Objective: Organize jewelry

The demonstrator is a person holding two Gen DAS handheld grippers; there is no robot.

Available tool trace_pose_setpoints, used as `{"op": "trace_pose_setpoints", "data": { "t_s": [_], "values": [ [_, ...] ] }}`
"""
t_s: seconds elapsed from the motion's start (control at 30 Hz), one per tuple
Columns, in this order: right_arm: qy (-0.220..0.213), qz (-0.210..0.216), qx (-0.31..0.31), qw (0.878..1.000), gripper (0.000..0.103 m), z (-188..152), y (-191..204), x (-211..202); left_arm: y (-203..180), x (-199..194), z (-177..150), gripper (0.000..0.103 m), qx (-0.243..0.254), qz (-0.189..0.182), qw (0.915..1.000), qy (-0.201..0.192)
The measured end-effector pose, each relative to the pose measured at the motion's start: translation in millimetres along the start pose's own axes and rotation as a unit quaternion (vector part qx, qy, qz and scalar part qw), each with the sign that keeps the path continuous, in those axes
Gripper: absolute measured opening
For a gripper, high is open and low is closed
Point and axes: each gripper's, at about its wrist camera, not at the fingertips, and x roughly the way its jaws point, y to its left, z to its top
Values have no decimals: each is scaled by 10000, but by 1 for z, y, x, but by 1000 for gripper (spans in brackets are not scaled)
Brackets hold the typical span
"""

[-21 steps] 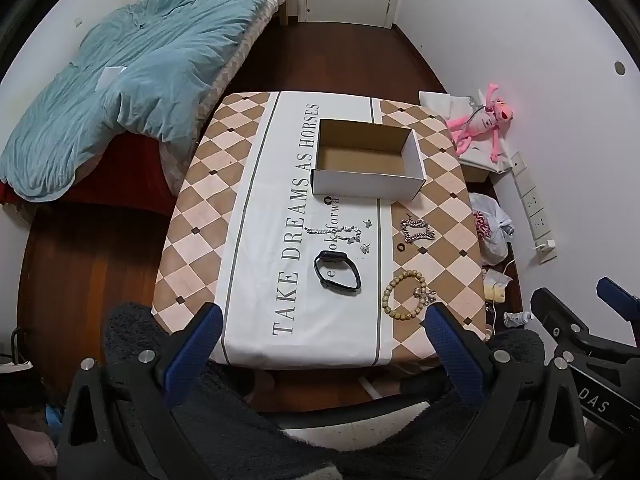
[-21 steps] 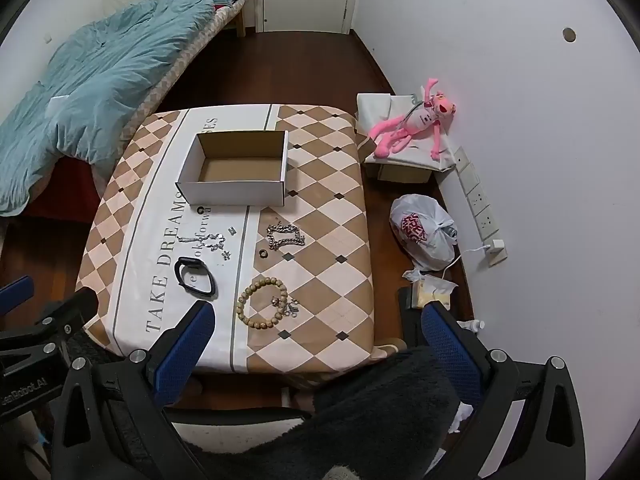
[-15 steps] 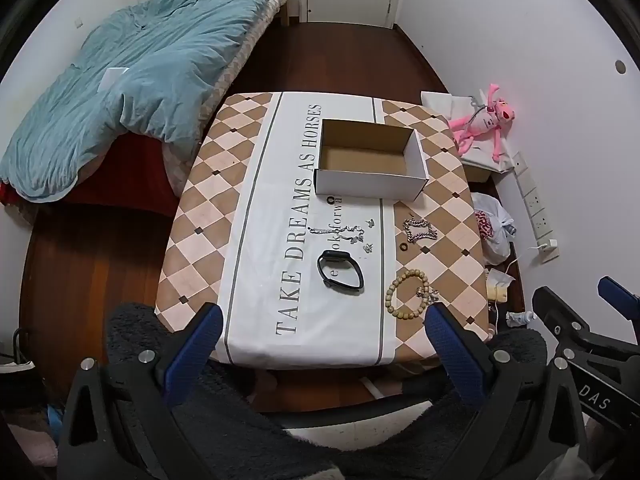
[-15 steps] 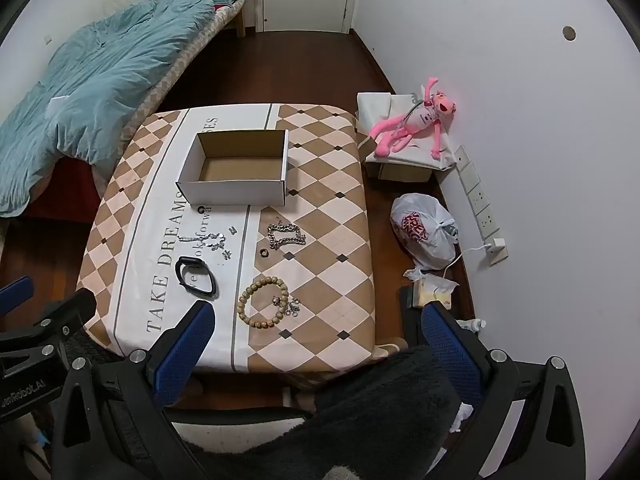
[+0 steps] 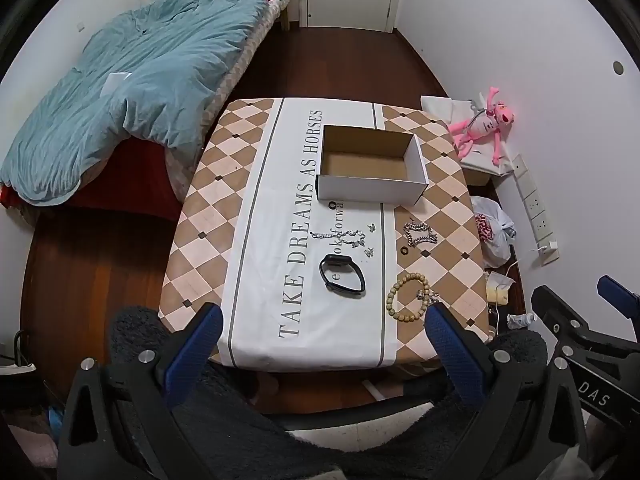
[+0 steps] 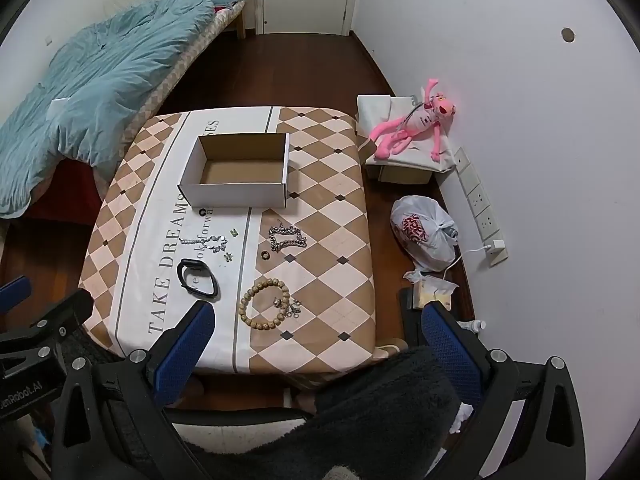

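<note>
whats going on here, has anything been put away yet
Nothing yet. A person holds the left gripper and the right gripper open, above the near edge of the table. The black band, bead bracelet, silver chain and small pieces lie loose on the cloth. The cardboard box sits empty beyond them.

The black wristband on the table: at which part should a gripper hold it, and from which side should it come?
Take the black wristband across one thin side of its loop, coming straight down from above. It lies flat on the tablecloth as an open oval, so one finger can go inside the loop and one outside. The left gripper looks nearer to it.
</note>
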Motion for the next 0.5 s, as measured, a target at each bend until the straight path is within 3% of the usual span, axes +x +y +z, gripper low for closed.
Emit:
{"op": "trace_pose_setpoints", "data": {
  "t_s": [0.5],
  "values": [
    [-25,1,5,10000,103,2,-2,-4,1,-4,5,103,1,-2,10000,-27]
  ]
}}
